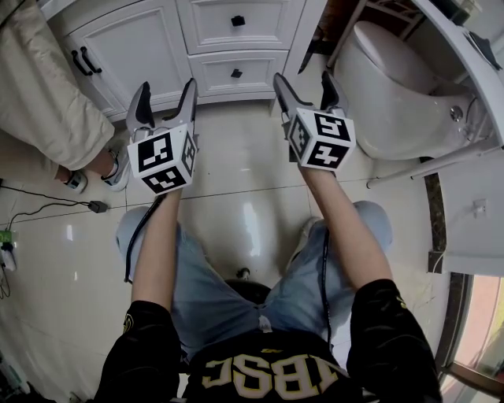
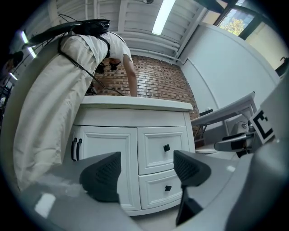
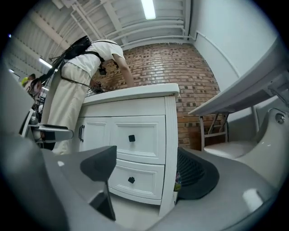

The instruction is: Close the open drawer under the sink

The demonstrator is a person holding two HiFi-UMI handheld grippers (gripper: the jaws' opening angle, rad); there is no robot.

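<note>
The upper drawer and the lower drawer of the white cabinet are both looking shut. They are sitting flat with the cabinet front at the top middle of the head view, so the closing job is looking done. The left gripper and the right gripper are hanging side by side in front of the drawers, not touching them. The jaws of both are standing wide apart and holding nothing, likely because shut drawers are needing no more pushing. The shiny tile floor is spreading out below them. A toilet is sitting at the upper right, and a brick wall is standing behind the cabinet. Another person in pale clothes is leaning over the bench at the upper left.
</note>
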